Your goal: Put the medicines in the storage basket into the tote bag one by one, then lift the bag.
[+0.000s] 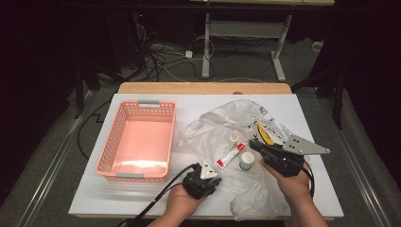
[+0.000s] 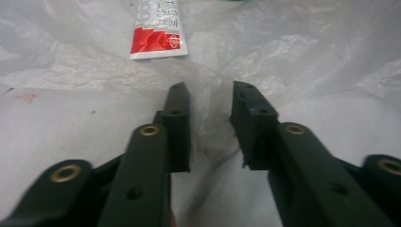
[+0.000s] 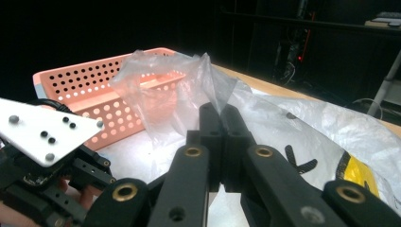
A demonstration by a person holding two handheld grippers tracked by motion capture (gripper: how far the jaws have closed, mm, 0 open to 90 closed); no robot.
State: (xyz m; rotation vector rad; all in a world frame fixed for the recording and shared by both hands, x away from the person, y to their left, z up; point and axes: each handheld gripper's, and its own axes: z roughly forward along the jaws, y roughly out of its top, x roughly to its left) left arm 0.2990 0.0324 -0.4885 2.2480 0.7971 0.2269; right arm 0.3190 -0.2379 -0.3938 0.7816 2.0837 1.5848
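Jaws of the left gripper [image 2: 209,101] are held apart, with nothing between them; a fold of the clear plastic bag [image 1: 222,124] lies on the table [image 1: 90,189] under the gap. At about 11 o'clock from these jaws, in the left gripper view, the flat end of a red and white tube [image 2: 158,35] is seen on the bag. In the high view, a pink basket [image 1: 137,140] stands at 9 o'clock on the table, with nothing in it. The left gripper [image 1: 202,181] is held near 6 o'clock, just beside the bag's edge. The tube [image 1: 230,155] lies at the middle of the bag, a small white bottle [image 1: 233,137] at 12 o'clock from it, and a white round jar [image 1: 246,161] at 3 o'clock from it. The right gripper [image 3: 220,109] is held at 4 o'clock on the table; its jaws are closed on a pinch of the bag, which is lifted into a peak above them.
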